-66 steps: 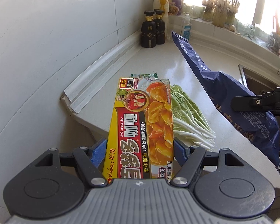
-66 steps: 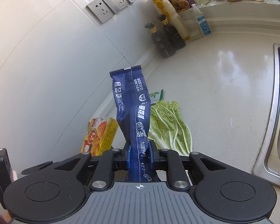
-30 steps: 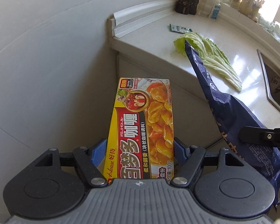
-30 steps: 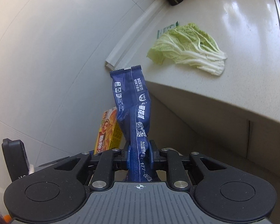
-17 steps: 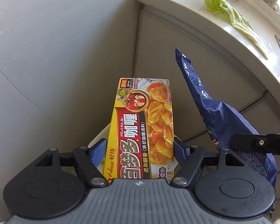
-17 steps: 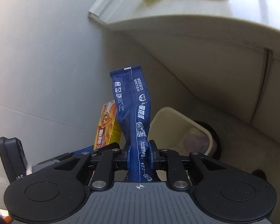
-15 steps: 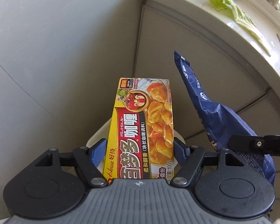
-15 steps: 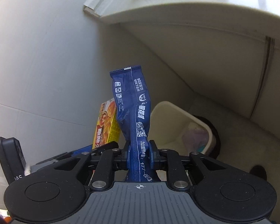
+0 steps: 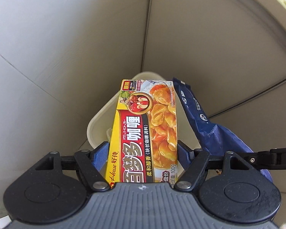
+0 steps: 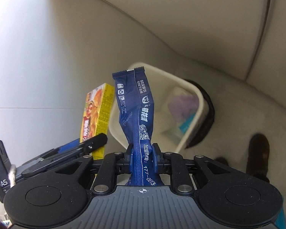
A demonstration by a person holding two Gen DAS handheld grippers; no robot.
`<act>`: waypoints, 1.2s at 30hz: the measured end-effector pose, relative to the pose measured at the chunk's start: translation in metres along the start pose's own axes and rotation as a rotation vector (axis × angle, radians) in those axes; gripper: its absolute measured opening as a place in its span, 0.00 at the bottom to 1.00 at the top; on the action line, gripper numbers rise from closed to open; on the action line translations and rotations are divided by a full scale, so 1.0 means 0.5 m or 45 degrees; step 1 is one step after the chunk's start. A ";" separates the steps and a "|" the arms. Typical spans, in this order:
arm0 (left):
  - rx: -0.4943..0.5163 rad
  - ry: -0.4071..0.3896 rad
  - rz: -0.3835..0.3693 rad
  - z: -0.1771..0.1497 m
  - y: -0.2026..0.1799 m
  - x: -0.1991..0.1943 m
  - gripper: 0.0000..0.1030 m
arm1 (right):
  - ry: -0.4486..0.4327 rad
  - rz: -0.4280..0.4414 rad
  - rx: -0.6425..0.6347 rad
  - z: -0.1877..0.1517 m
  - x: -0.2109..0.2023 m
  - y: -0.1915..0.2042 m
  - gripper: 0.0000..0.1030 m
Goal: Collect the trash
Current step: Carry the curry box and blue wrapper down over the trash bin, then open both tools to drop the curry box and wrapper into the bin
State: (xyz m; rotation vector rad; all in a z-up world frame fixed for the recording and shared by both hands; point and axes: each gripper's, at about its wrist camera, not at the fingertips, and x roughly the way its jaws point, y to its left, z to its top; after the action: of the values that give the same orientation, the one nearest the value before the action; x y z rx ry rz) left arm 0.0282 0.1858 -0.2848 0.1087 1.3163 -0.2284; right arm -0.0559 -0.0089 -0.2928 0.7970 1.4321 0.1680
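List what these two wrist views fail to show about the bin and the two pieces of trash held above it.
- Bin interior, left wrist view: almost all hidden behind the curry box.
- Bin contents, right wrist view: pale, purple and teal items too blurred to identify.
- Blue wrapper lower end: hidden under the right gripper body.
- Curry box bottom edge, left wrist view: covered by the left gripper.
- Dark shapes on the floor: blurred, unidentifiable.

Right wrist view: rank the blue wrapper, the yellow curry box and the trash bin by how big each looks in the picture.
1. Trash bin, widest spread, though partly hidden.
2. Blue wrapper, which looks large partly because it sits nearest the lens, clamped in the right hand-held gripper.
3. Yellow curry box, seen edge-on and partly covered by the left hand-held gripper.
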 end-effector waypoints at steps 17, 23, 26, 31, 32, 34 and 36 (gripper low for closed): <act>0.042 0.104 0.070 0.031 -0.008 0.056 0.68 | 0.200 -0.134 0.161 0.056 0.098 -0.021 0.19; 0.029 0.119 0.084 0.033 -0.023 0.057 0.68 | 0.219 -0.173 0.151 0.063 0.103 -0.002 0.19; 0.030 0.135 0.095 0.040 -0.024 0.048 0.68 | 0.231 -0.185 0.158 0.073 0.113 0.003 0.19; 0.025 0.155 0.106 0.041 -0.023 0.053 0.69 | 0.242 -0.214 0.162 0.082 0.136 0.006 0.19; 0.024 0.159 0.107 0.041 -0.020 0.053 0.69 | 0.244 -0.219 0.160 0.083 0.138 0.007 0.19; 0.026 0.167 0.112 0.040 -0.019 0.056 0.69 | 0.246 -0.231 0.155 0.086 0.142 0.010 0.19; 0.035 0.178 0.124 0.042 -0.014 0.056 0.69 | 0.244 -0.239 0.151 0.086 0.147 0.012 0.19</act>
State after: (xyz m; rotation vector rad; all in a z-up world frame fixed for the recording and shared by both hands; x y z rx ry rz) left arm 0.0530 0.1717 -0.3065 0.2147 1.4434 -0.1584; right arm -0.0012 0.0194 -0.3518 0.7531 1.7017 0.0156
